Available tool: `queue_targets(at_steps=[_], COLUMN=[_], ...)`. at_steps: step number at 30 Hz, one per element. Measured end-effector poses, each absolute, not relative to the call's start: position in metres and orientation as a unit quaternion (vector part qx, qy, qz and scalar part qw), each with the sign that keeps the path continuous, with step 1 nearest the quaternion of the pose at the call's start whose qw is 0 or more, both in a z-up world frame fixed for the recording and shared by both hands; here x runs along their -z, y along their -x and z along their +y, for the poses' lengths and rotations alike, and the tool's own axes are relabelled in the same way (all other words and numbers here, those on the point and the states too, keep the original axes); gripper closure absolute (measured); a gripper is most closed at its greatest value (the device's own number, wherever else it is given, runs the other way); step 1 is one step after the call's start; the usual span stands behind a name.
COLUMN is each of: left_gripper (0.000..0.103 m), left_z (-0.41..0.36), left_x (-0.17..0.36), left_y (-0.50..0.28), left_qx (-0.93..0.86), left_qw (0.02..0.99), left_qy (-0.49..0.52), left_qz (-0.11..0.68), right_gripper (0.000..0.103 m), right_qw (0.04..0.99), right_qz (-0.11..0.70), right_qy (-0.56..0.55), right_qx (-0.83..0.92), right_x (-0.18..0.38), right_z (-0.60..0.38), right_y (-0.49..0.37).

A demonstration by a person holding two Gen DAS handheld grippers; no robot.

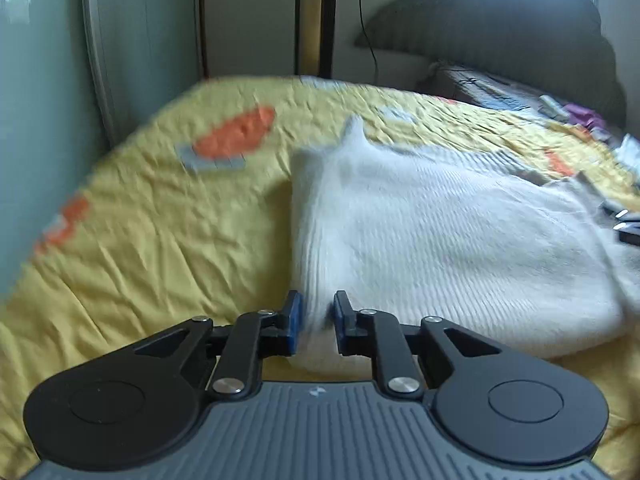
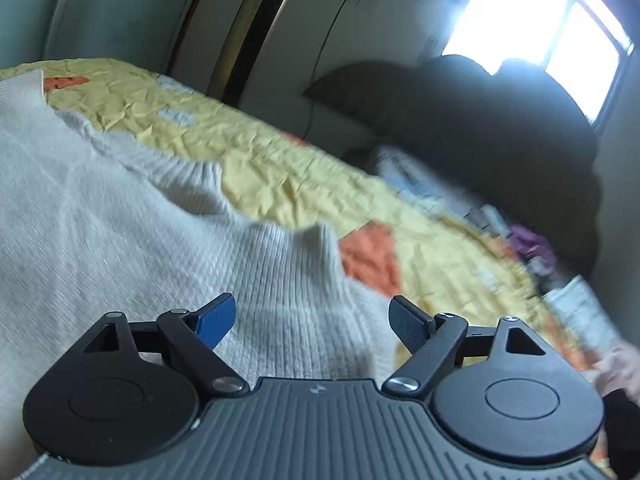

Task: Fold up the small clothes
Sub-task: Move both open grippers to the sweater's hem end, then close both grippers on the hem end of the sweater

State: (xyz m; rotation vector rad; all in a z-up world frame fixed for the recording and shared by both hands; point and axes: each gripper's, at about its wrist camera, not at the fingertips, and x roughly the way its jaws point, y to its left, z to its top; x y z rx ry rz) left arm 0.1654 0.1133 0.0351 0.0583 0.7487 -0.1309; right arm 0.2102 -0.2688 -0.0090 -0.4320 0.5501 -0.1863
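Observation:
A white ribbed knit garment (image 1: 420, 240) lies on the yellow bedspread (image 1: 160, 220), partly folded, with a doubled edge running along its left side. My left gripper (image 1: 318, 316) is nearly closed on the near left edge of the garment, with knit fabric between its blue pads. In the right wrist view the same garment (image 2: 140, 220) fills the left and centre. My right gripper (image 2: 312, 320) is open just above the garment's right side, holding nothing. The right gripper's fingertips (image 1: 626, 226) show at the right edge of the left wrist view.
The yellow bedspread (image 2: 280, 172) has orange and grey patches. A dark headboard (image 1: 520, 40) and a pile of small items (image 1: 560, 108) are at the far right. A mirrored wardrobe (image 1: 120, 40) stands behind the bed. A bright window (image 2: 540, 20) is at the upper right.

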Motion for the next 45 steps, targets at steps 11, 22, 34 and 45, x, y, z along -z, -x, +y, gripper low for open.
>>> queue_targets(at_steps=[11, 22, 34, 45], left_gripper=[0.024, 0.022, 0.02, 0.016], left_z=[0.069, 0.078, 0.09, 0.133], left_x=[-0.044, -0.015, -0.016, -0.011], left_y=[-0.255, -0.274, -0.281, -0.312], left_qx=[0.008, -0.014, 0.01, 0.136], left_qw=[0.936, 0.924, 0.92, 0.883], left_qy=[-0.101, -0.085, -0.065, 0.04], left_qz=[0.338, 0.371, 0.386, 0.448], right_gripper=[0.004, 0.0, 0.001, 0.001], right_qw=[0.951, 0.947, 0.942, 0.911], right_qz=[0.282, 0.31, 0.292, 0.282], right_qy=[0.09, 0.04, 0.089, 0.237], right_qx=[-0.095, -0.077, -0.143, -0.187], right_x=[-0.011, -0.005, -0.014, 0.006], right_z=[-0.171, -0.161, -0.09, -0.029], right_y=[-0.223, -0.217, -0.182, -0.135])
